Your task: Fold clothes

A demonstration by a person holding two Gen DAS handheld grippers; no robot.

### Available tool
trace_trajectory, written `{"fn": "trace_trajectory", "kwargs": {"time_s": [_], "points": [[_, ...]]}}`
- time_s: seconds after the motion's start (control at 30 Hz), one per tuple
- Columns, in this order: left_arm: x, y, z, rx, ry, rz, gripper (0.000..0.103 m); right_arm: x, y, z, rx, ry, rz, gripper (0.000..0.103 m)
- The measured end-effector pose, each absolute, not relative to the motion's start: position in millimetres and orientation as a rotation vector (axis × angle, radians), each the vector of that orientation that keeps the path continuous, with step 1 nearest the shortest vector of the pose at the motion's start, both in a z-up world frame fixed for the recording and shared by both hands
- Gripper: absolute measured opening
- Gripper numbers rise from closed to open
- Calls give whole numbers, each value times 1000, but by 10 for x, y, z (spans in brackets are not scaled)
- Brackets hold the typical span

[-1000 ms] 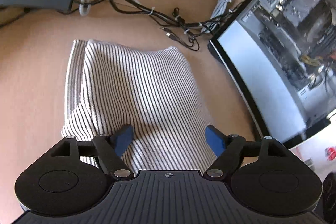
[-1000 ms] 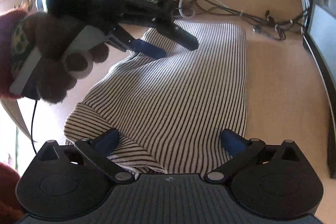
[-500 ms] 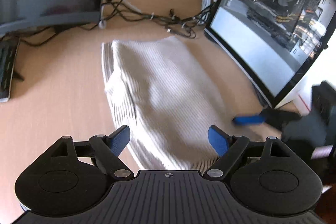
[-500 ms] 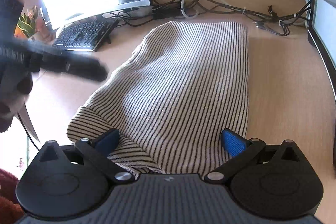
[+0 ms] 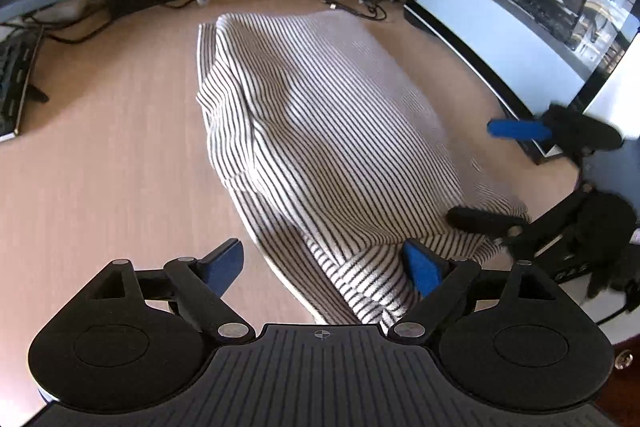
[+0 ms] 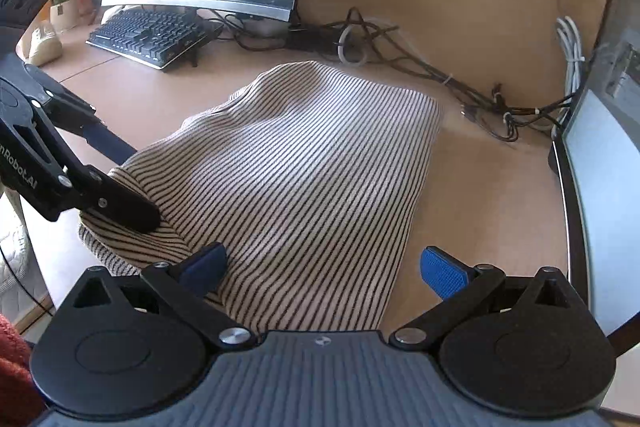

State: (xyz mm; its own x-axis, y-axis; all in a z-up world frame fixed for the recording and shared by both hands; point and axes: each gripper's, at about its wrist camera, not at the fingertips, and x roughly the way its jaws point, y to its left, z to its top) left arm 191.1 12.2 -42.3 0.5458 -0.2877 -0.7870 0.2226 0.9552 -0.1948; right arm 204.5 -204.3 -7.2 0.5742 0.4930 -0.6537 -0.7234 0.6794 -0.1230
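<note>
Claws (image 5: 322, 265) now nearer garment's (image 5: 320, 131) near hem.

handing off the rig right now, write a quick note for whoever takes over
Left gripper: open, holding nothing, at the near left corner of the striped garment.
Right gripper: open, holding nothing, over the garment's near right edge.
Garment: lies on the desk in a long folded bundle, between the keyboard and the PC case, its far end near the cables.
Done: folded to a narrow strip, loose and bulgy.
Left: probably fold end to end, then flatten.
</note>
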Motion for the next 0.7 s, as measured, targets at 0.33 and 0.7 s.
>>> {"fn": "trace_trajectory", "kwargs": {"time_s": [0.33, 0.7], "points": [[1864, 337, -214, -63, 886, -234, 95, 1452, -1693, -121, -831, 516, 1126, 80], [1642, 586, -224, 14, 873, -227, 98, 1974, -1660, -123, -500, 740, 982, 66]]}}
